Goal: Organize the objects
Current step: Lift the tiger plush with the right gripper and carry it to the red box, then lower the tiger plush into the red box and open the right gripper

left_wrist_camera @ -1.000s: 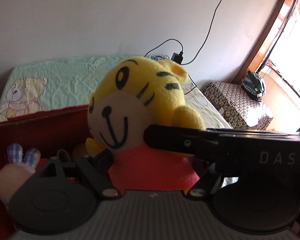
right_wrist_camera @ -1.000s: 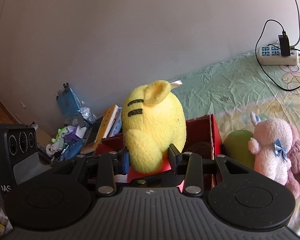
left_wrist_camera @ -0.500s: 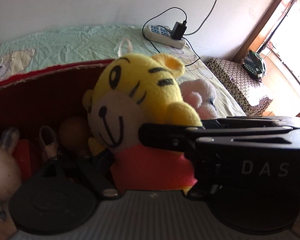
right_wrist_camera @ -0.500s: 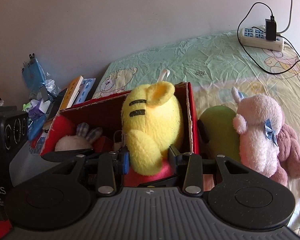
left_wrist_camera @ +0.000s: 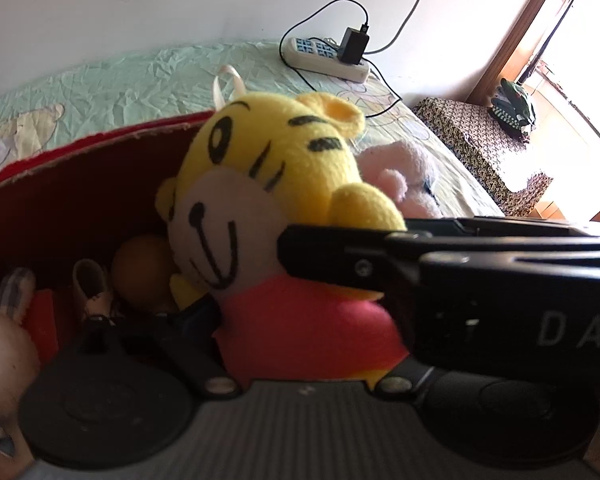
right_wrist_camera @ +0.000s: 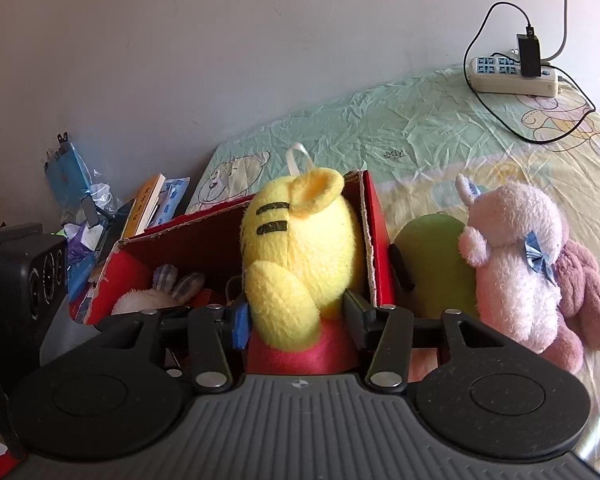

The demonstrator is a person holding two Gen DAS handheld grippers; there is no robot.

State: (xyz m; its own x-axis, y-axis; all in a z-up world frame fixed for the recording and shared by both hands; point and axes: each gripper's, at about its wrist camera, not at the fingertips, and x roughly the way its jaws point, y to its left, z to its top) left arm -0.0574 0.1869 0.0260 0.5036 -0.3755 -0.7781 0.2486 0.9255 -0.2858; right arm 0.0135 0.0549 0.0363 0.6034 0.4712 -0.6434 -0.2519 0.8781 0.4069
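Surface: your bed's mint-green crinkled sheet [right_wrist_camera: 400, 128] printed with cartoon bears, set against a plain pale wall [right_wrist_camera: 220, 40].

Far edge: white power strip [right_wrist_camera: 512, 76] with black adapter and cables.

Item in hand: yellow plush tiger with black stripes and red shirt [right_wrist_camera: 300, 256], standing in the red cardboard box [right_wrist_camera: 376, 240] at its right wall, among other soft toys.

Beside the box on the sheet: green rounded plush [right_wrist_camera: 432, 264], pink plush rabbit with blue bow [right_wrist_camera: 516, 264].

Your left gripper [left_wrist_camera: 292, 312] and right gripper [right_wrist_camera: 296, 318]: both sets of jaws are opening, the tiger between them.

Left of the bed: books and blue packets [right_wrist_camera: 148, 208], black speaker [right_wrist_camera: 20, 276].

Legible writing: "DA" on the black gripper body in the left view.
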